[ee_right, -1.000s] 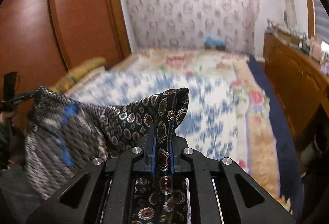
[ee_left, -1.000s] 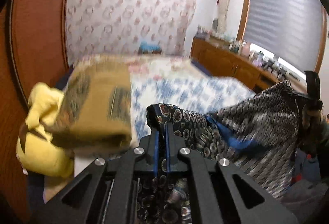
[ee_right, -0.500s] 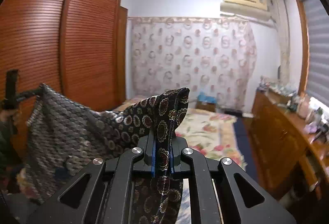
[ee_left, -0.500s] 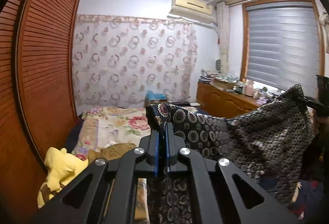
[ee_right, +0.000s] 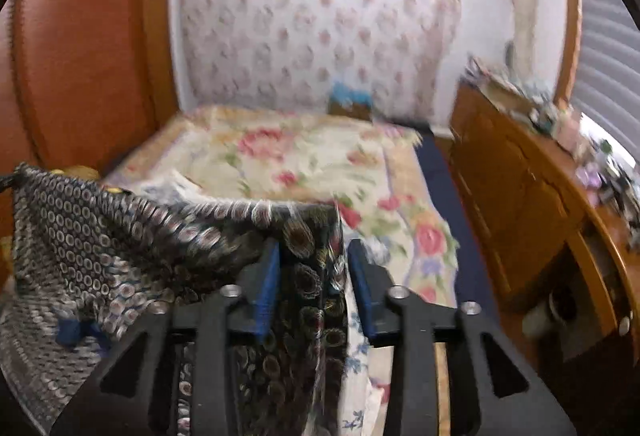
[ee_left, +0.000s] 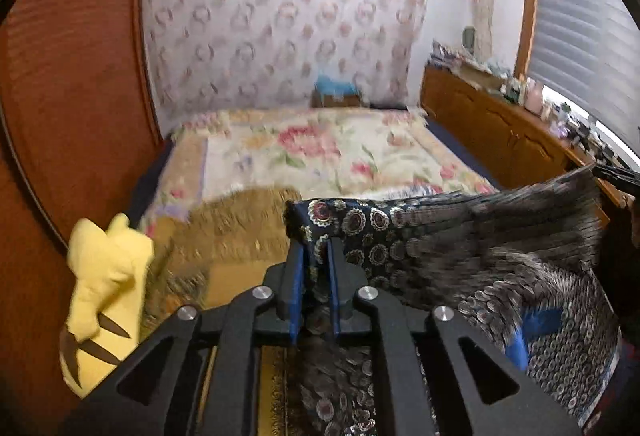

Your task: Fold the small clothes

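Observation:
A dark patterned garment (ee_left: 460, 248) with round motifs hangs stretched between my two grippers above the bed. My left gripper (ee_left: 316, 256) is nearly closed on one corner of it, blue pads pinching the cloth. In the right wrist view the garment (ee_right: 120, 248) sags to the left. My right gripper (ee_right: 314, 260) has its jaws apart, and the cloth corner (ee_right: 312, 236) lies loose between the blue pads. The right gripper's tip shows at the far right of the left wrist view (ee_left: 616, 174).
A bed with a floral cover (ee_left: 320, 148) lies ahead. A yellow plush toy (ee_left: 100, 276) and a tan folded blanket (ee_left: 232, 232) sit at the left. A wooden wardrobe (ee_left: 72, 76) stands left, a cluttered wooden dresser (ee_right: 540, 176) right.
Both cameras have tipped down from the ceiling towards the bed. My right gripper's jaws have opened around the garment corner. The left stays shut on its corner.

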`<state>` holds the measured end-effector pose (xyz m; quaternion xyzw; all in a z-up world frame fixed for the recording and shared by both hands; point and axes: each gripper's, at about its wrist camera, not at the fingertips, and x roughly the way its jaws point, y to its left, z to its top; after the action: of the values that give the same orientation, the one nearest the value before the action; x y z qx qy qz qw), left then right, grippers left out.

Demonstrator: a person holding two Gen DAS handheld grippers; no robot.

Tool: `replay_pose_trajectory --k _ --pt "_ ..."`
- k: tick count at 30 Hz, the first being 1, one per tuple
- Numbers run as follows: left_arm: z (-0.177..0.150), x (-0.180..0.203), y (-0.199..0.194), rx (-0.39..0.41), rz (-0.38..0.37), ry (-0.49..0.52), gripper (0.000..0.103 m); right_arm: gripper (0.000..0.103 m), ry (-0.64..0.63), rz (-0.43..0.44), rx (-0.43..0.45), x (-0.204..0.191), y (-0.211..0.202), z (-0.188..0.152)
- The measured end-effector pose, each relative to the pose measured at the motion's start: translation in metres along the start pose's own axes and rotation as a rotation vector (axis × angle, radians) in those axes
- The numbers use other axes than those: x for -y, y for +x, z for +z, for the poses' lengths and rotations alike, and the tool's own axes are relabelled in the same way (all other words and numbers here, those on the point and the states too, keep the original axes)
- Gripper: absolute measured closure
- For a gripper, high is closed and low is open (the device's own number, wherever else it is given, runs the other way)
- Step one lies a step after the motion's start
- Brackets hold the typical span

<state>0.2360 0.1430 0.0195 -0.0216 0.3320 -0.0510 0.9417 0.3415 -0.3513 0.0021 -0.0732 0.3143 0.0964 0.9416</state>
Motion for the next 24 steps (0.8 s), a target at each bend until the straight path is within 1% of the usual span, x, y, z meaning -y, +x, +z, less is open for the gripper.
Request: replay_pose_trajectory --k 1,2,3,4,5,8,12,17,20,24 --pt "-0.005 0.0 0.001 -0.003 0.006 0.002 0.095 0.056 0.0 -0.003 -0.008 0.002 0.003 -0.004" --pt "-0.011 0.003 0.0 -0.007 0.008 0.005 0.092 0.055 0.0 0.002 -0.016 0.003 0.006 -0.008" --pt "-0.014 0.005 -0.001 -0.008 0.002 0.006 0.09 0.054 -0.002 0.01 -0.024 0.004 0.007 -0.011" --pt "-0.018 0.007 -0.004 -0.009 -0.006 0.008 0.084 0.054 -0.007 0.015 -0.033 0.005 0.007 -0.016" --pt "-0.022 0.008 -0.006 -0.011 -0.009 0.013 0.082 0.054 -0.012 0.017 -0.039 0.004 0.006 -0.019" --pt "-0.037 0.012 -0.017 -0.016 -0.001 0.037 0.08 0.054 -0.028 0.028 -0.058 0.002 0.003 -0.036" --pt "-0.055 0.015 -0.027 -0.031 -0.012 0.039 0.079 0.054 -0.031 0.046 -0.09 -0.01 -0.005 -0.059" --pt "-0.077 0.014 -0.03 -0.048 -0.033 0.017 0.079 0.054 -0.007 0.047 -0.144 -0.006 0.004 -0.083" --pt "-0.087 0.016 -0.027 -0.065 -0.021 0.026 0.079 0.054 0.028 0.033 -0.18 0.003 0.016 -0.096" --pt "-0.098 0.018 -0.022 -0.085 -0.016 0.027 0.079 0.054 0.075 0.04 -0.216 0.011 0.03 -0.112"
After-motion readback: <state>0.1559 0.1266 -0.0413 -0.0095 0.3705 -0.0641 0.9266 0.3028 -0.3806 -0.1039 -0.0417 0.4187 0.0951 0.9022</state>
